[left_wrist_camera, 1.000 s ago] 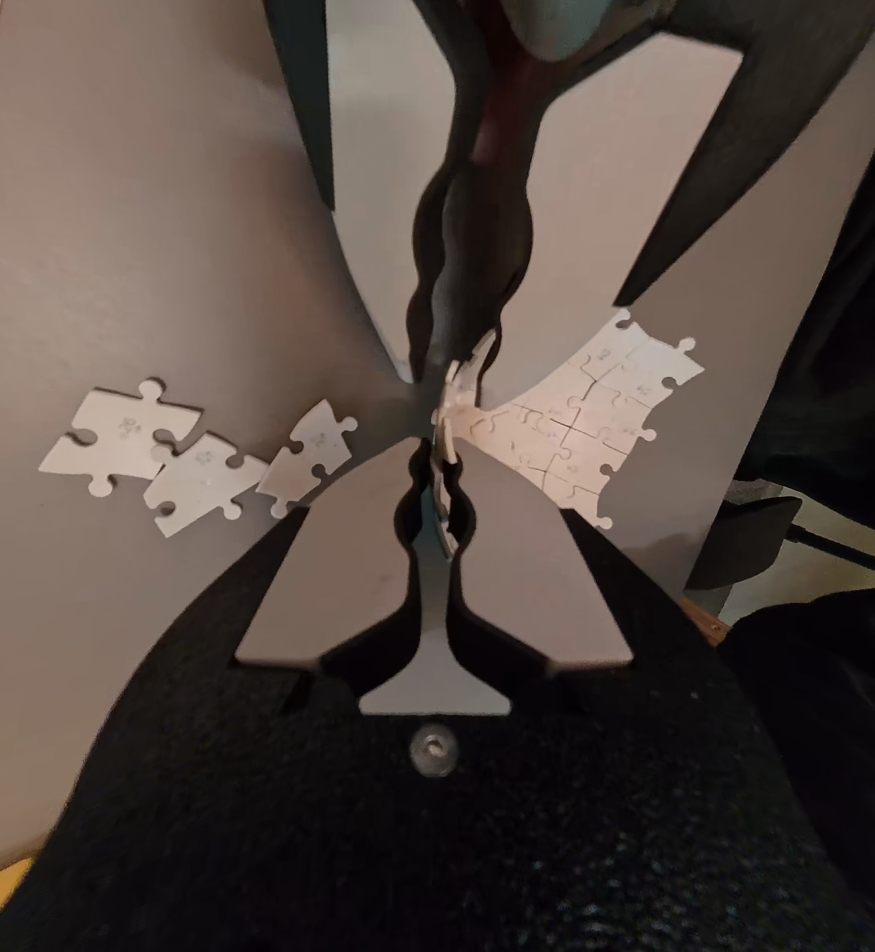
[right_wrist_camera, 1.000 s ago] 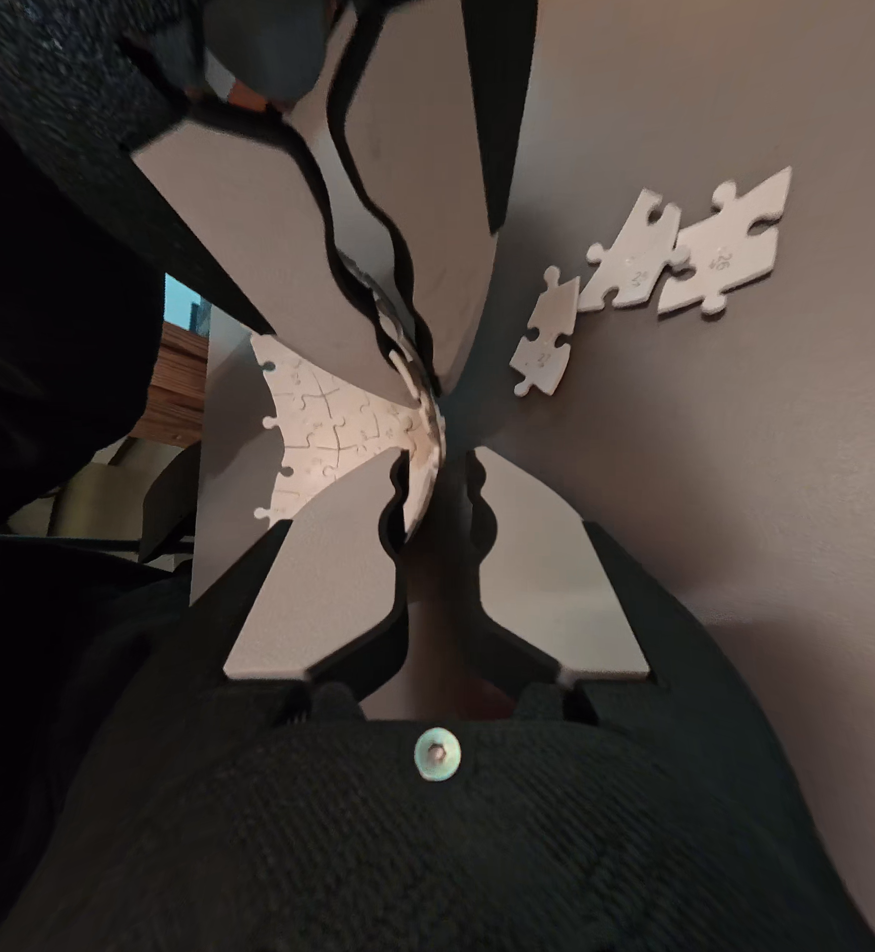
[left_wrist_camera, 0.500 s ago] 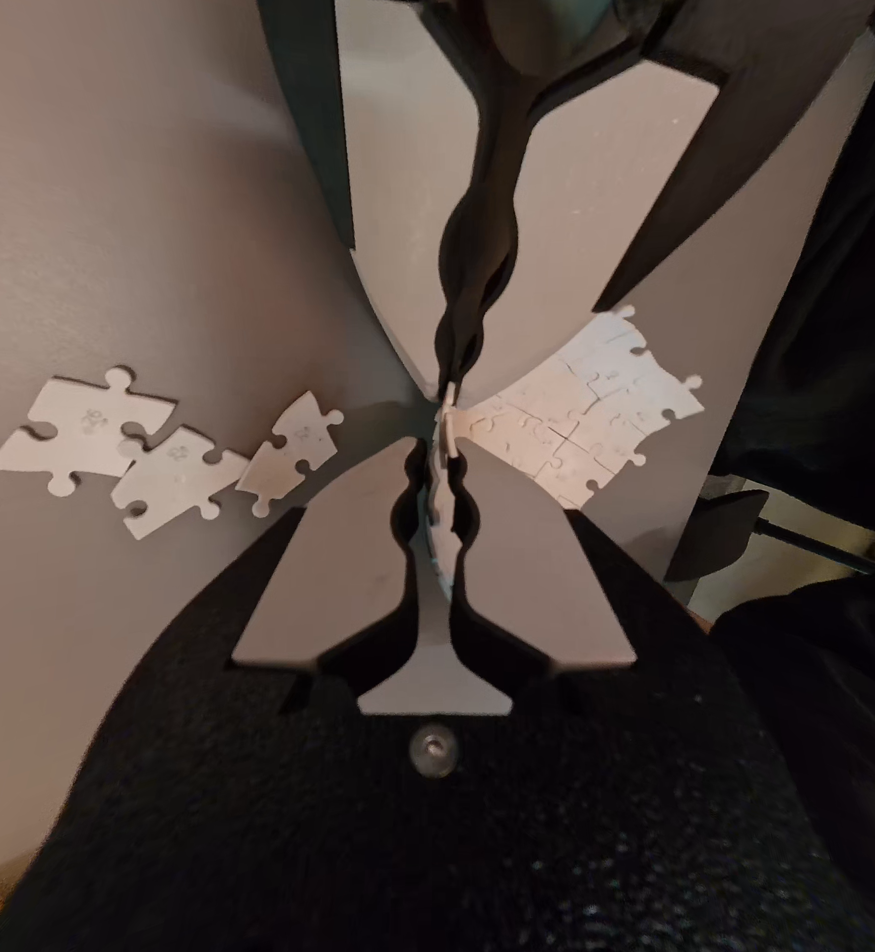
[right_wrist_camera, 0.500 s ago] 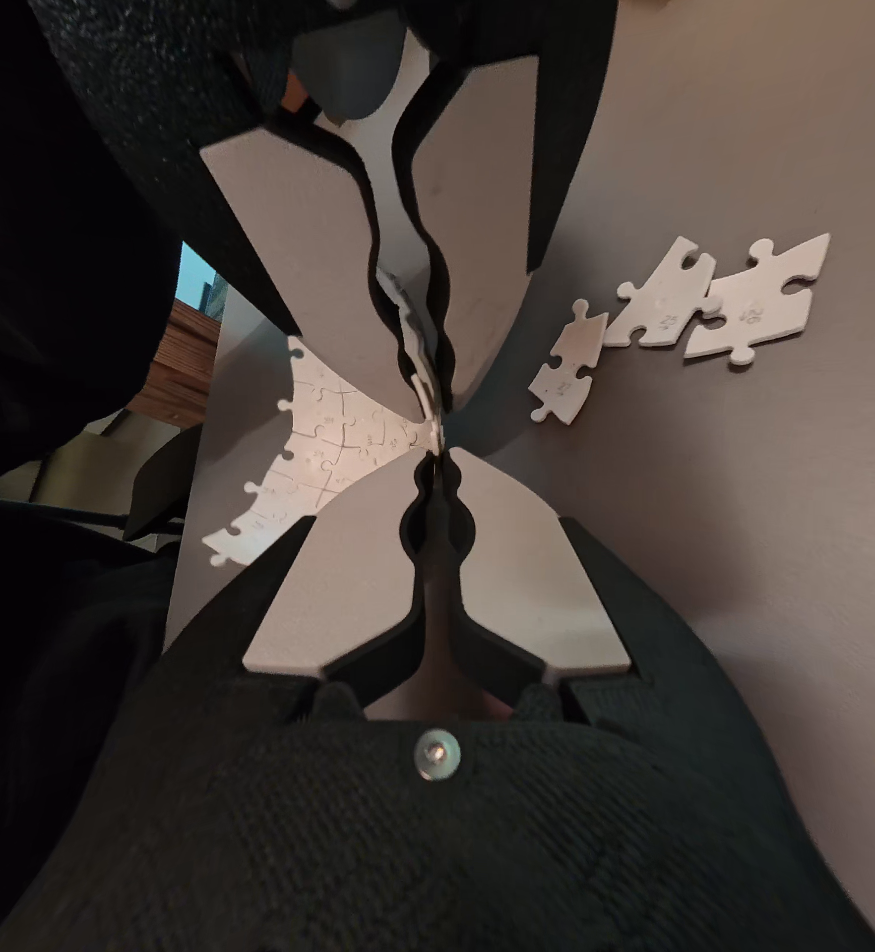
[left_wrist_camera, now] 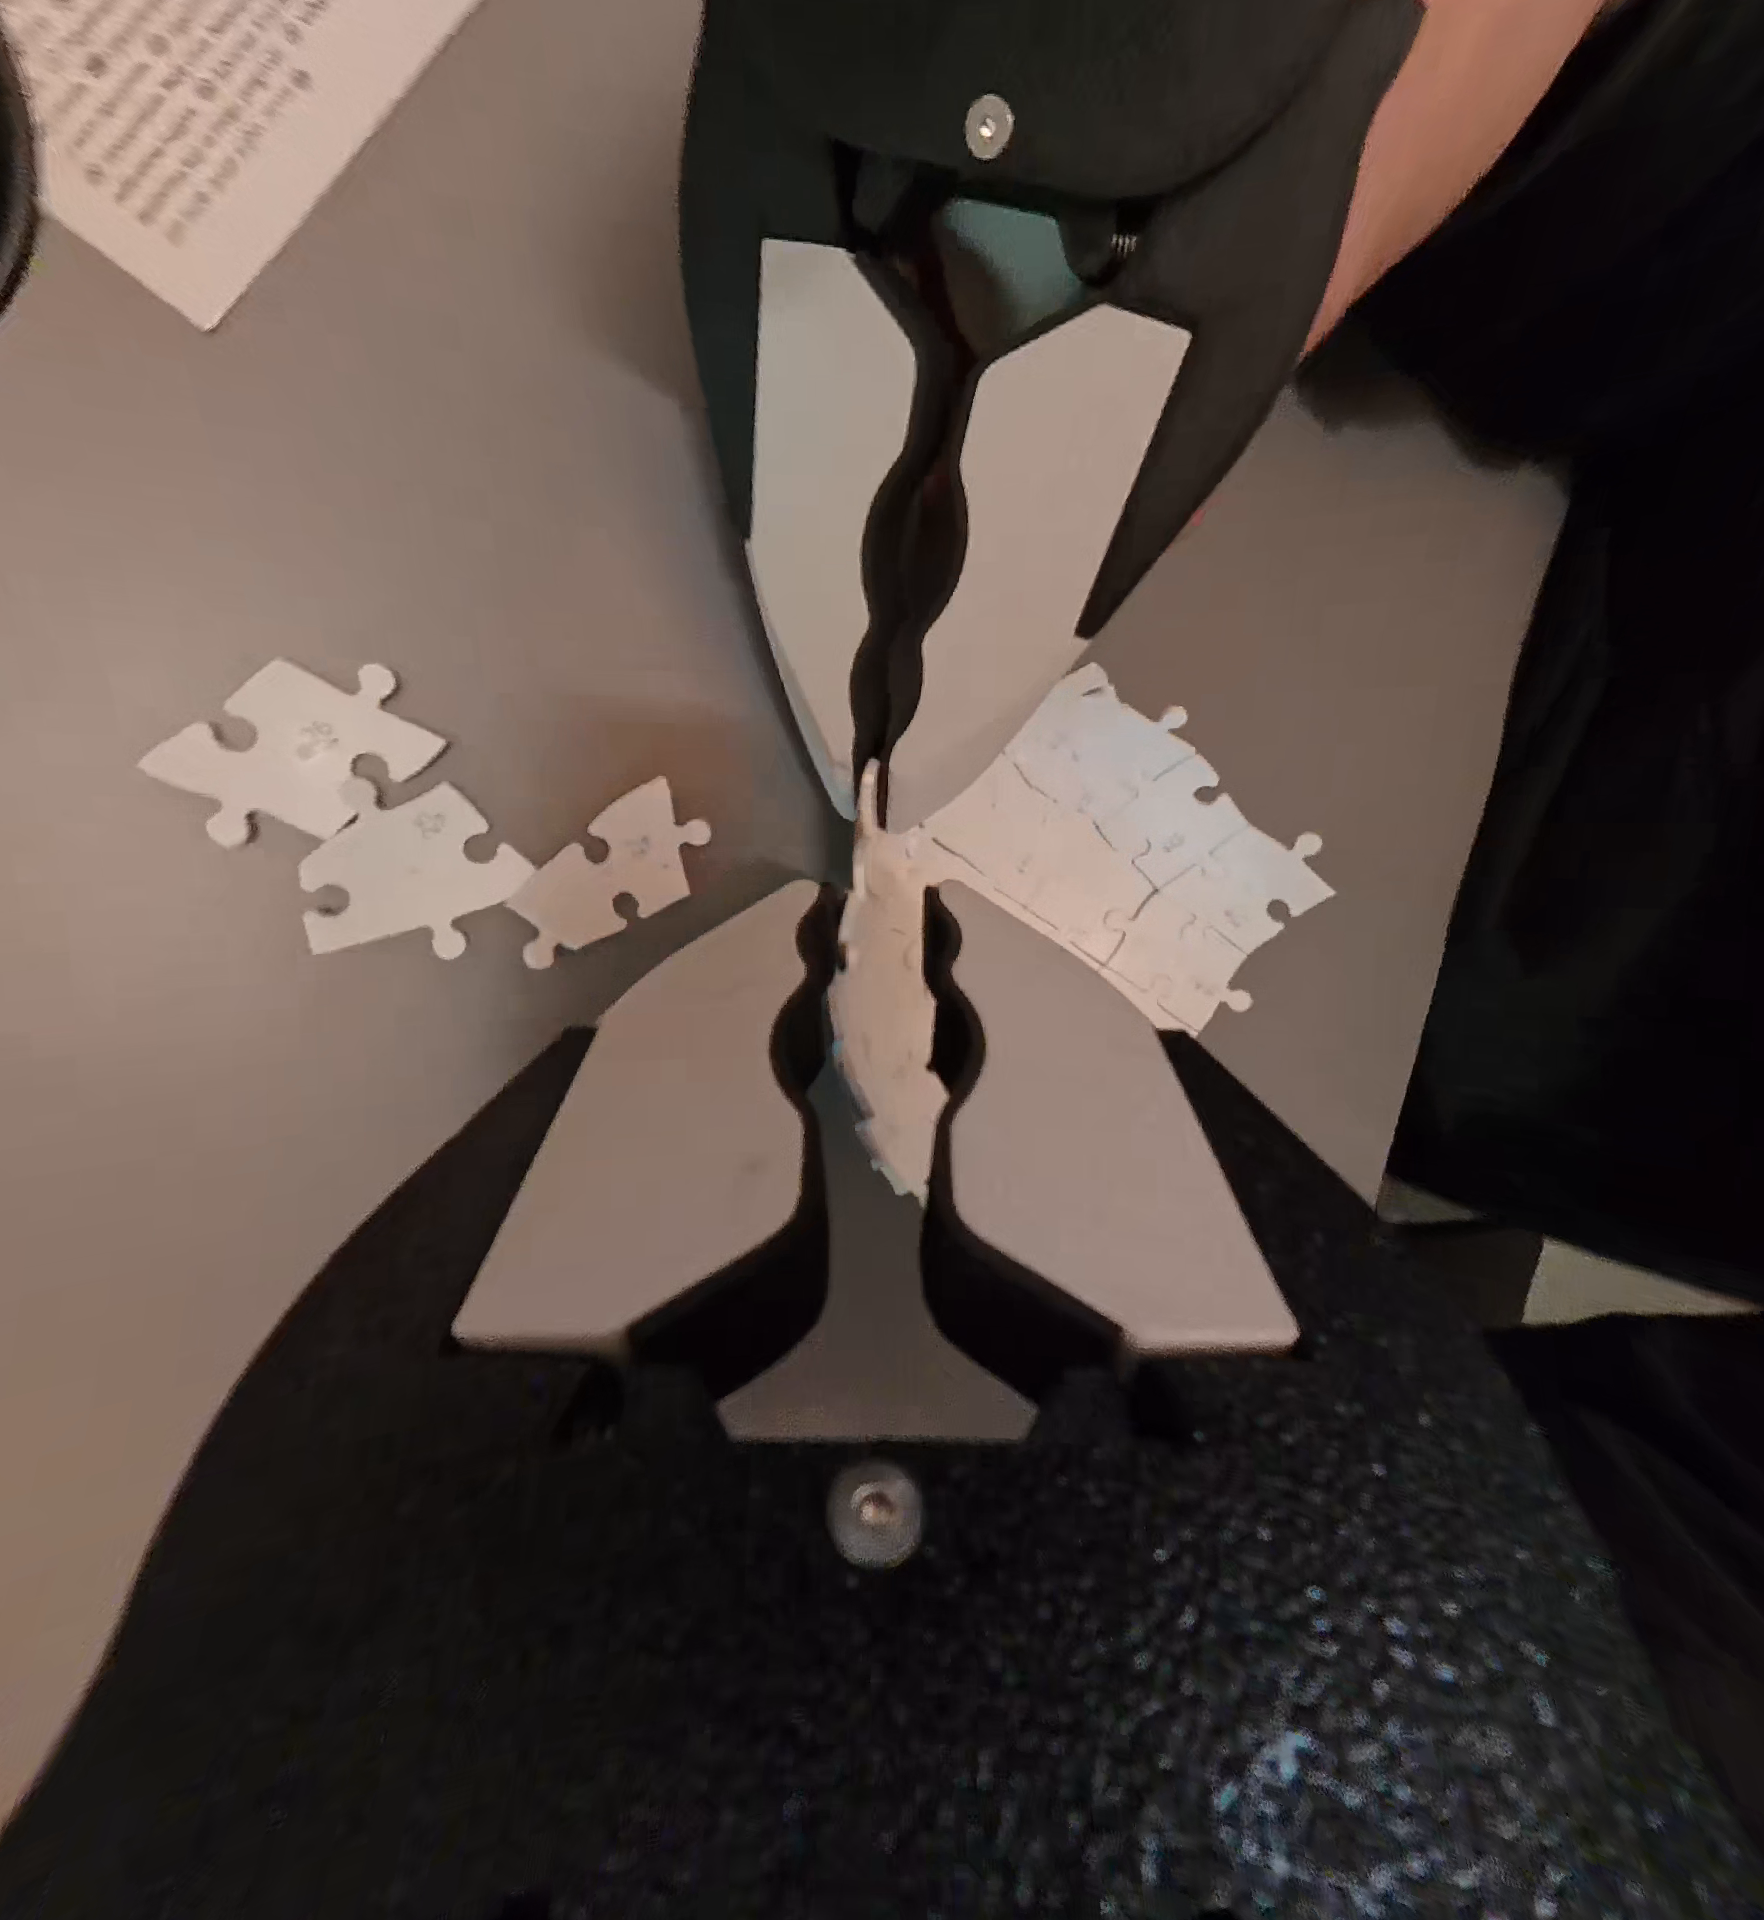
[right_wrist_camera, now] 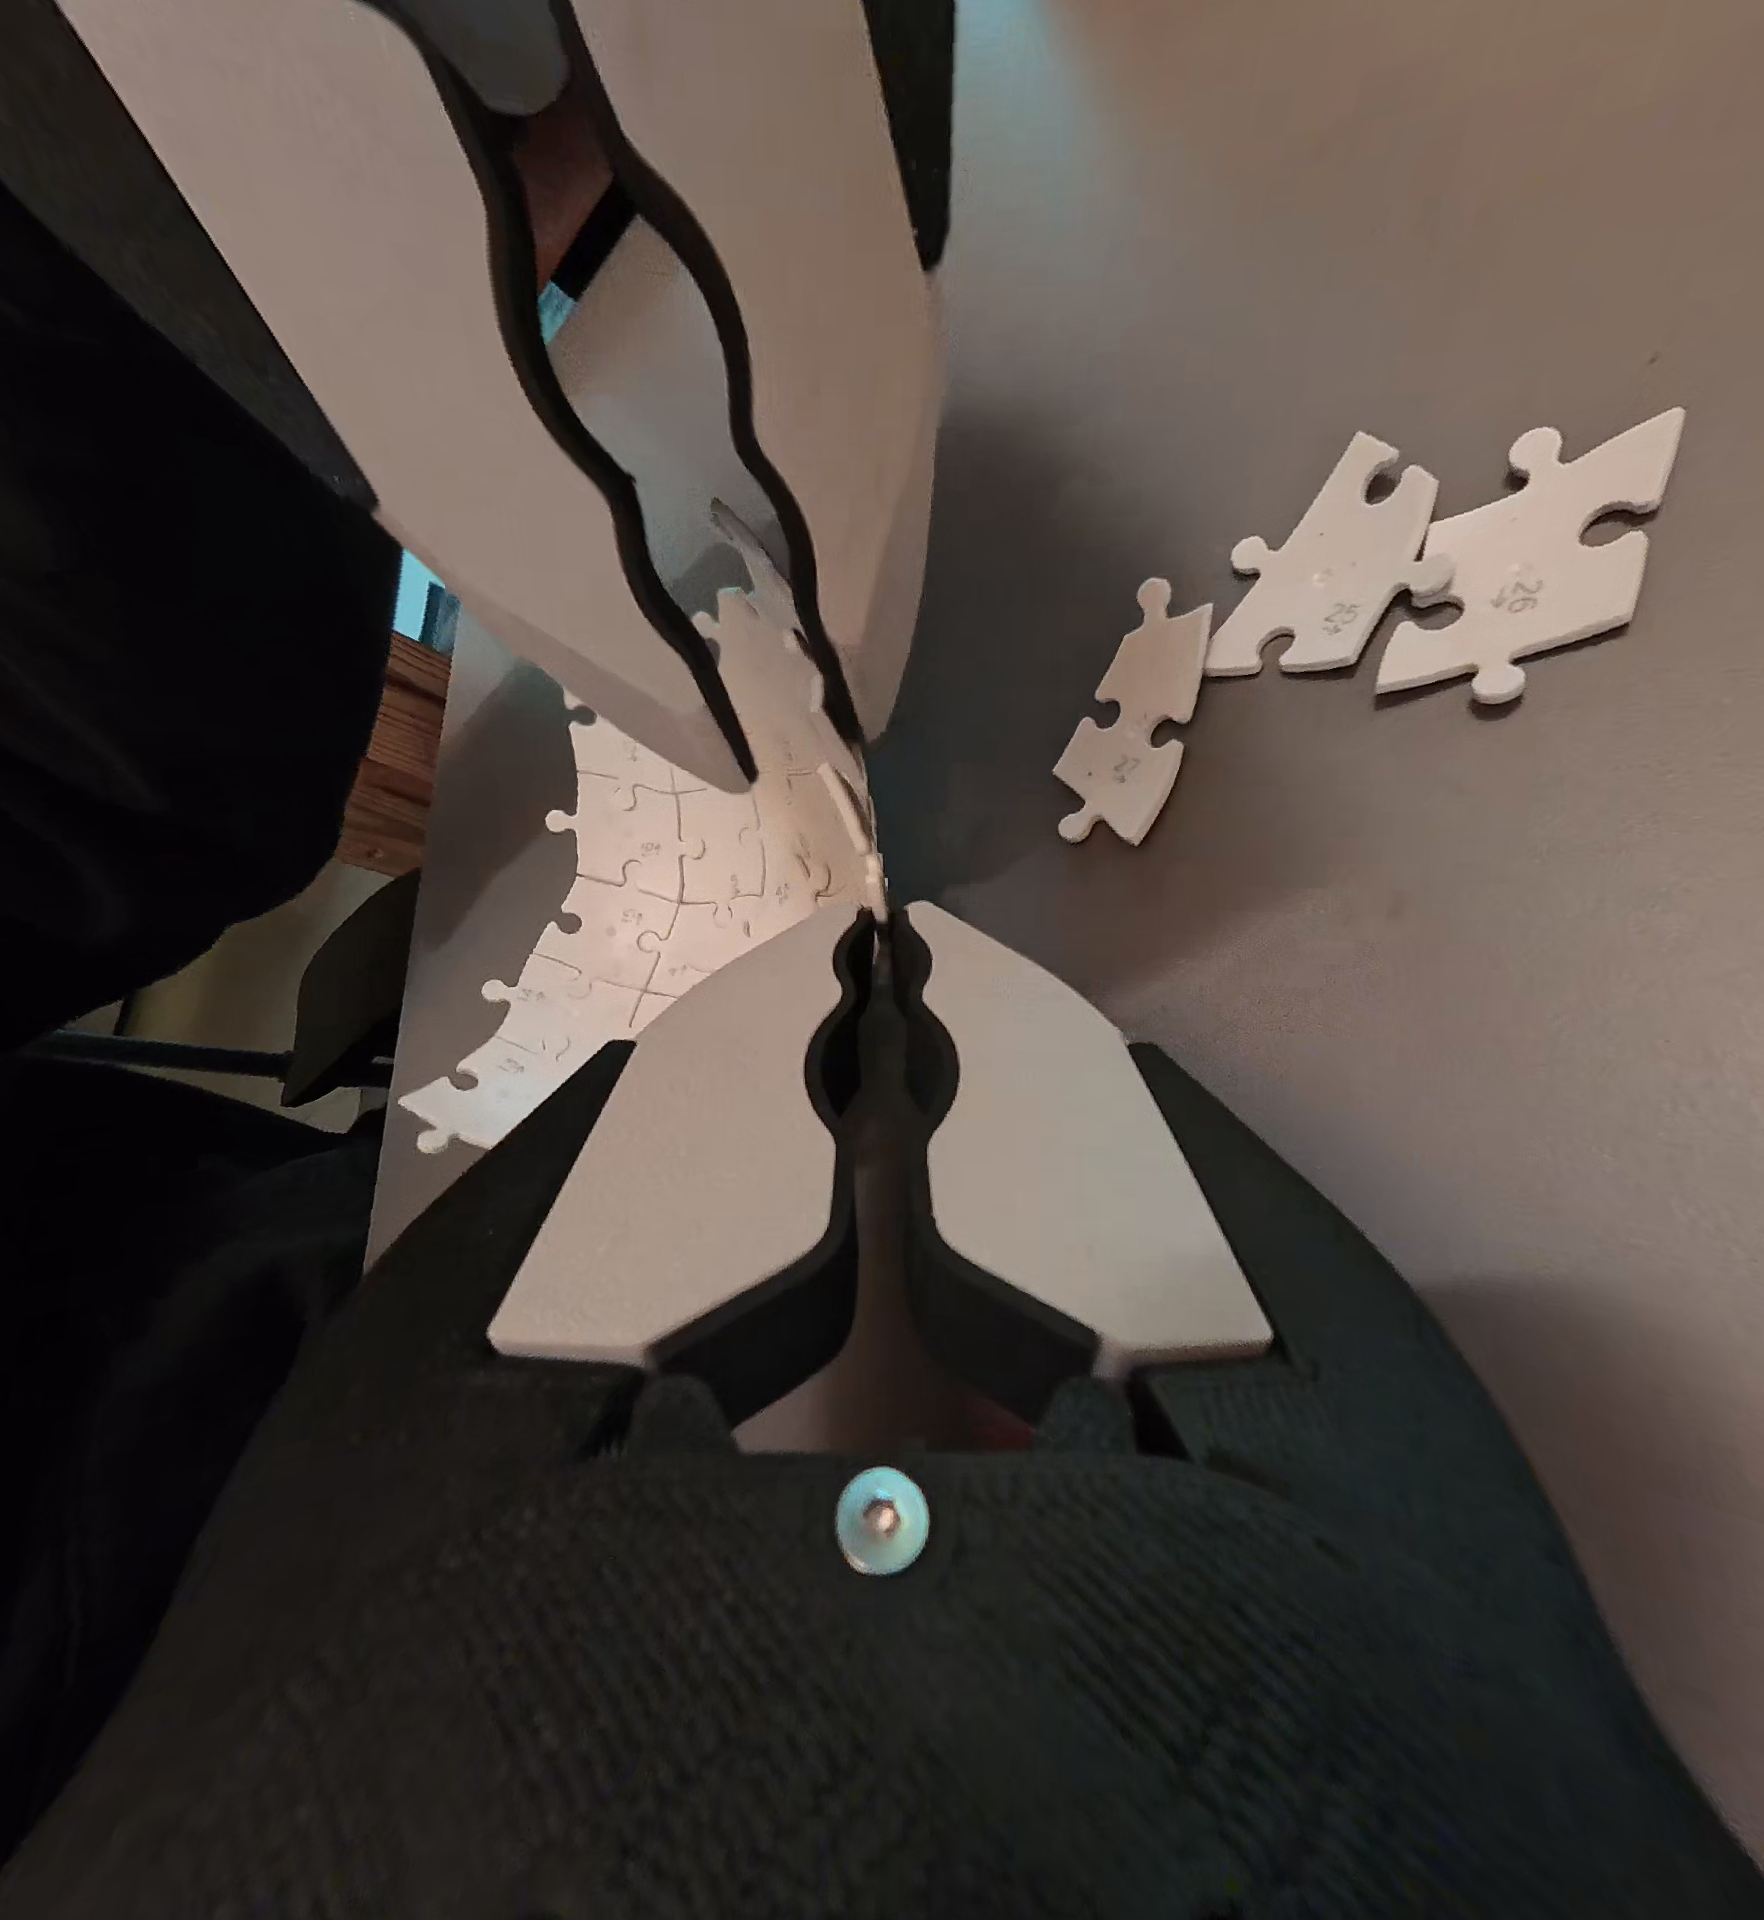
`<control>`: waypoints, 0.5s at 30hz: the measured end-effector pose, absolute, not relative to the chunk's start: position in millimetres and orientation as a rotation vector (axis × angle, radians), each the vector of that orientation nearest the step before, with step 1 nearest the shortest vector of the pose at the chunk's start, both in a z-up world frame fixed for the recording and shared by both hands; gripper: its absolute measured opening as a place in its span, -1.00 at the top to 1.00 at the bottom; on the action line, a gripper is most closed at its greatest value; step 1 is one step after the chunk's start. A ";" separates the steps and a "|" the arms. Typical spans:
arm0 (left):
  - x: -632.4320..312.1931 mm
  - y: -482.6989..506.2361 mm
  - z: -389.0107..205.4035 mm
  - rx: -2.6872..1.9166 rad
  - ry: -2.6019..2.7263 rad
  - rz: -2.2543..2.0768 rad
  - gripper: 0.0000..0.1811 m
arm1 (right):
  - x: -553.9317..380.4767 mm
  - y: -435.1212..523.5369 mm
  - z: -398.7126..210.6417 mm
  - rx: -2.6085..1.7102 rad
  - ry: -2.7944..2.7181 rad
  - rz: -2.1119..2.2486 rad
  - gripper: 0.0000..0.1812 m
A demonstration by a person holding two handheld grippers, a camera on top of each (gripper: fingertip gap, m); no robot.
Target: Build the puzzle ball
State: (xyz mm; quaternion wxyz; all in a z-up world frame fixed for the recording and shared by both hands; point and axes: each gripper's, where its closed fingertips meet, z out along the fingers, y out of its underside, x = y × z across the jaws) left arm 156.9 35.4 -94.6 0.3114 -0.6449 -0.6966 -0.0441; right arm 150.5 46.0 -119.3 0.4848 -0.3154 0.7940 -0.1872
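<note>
Between my two tools, above the grey surface (left_wrist_camera: 182, 1091), hangs the puzzle ball section (left_wrist_camera: 1148, 862), a curved sheet of joined white pieces. Going from the left in the left wrist view, three loose pieces (left_wrist_camera: 410, 821) lie flat on the surface in a slanted row, well clear of the tools; the two on the left touch, and the third lies just beside them. Each is matt white with knobs and sockets and a small mark on its face. A white printed sheet (left_wrist_camera: 223, 135) lies at the far left corner.

My left tool (left_wrist_camera: 883, 914) comes next, its fingers (left_wrist_camera: 1065, 1122) pale grey plates with wavy black rubber edges. A narrow gap shows between them, with the near edge of the section running through it and resting against the right finger; I cannot tell whether they are actually pinching it. Opposite, my right tool (left_wrist_camera: 883, 758) points back at the left one, tip to tip, clenched on the section's top edge. To the right the sheet fans out, bowed like a shell.

From the right wrist view, my right tool (right_wrist_camera: 883, 920) has its tips pressed together on the rim of the puzzle ball section (right_wrist_camera: 670, 883), whose hollow side faces the camera. Both tools are held roughly level, facing each other.
</note>
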 end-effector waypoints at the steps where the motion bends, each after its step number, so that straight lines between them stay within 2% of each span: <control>1: 158.2 33.2 -93.6 -1.659 -1.856 -0.087 0.84 | 150.3 45.5 -119.5 -0.761 1.934 -0.456 0.96; 8: 175.0 13.8 -84.1 -1.287 -1.988 0.197 0.79 | 149.1 44.6 -121.0 -0.735 1.940 -0.449 0.97; 15: 186.7 39.2 -111.2 -1.375 -2.043 0.107 0.80 | 149.9 44.4 -122.0 -0.737 1.962 -0.447 0.97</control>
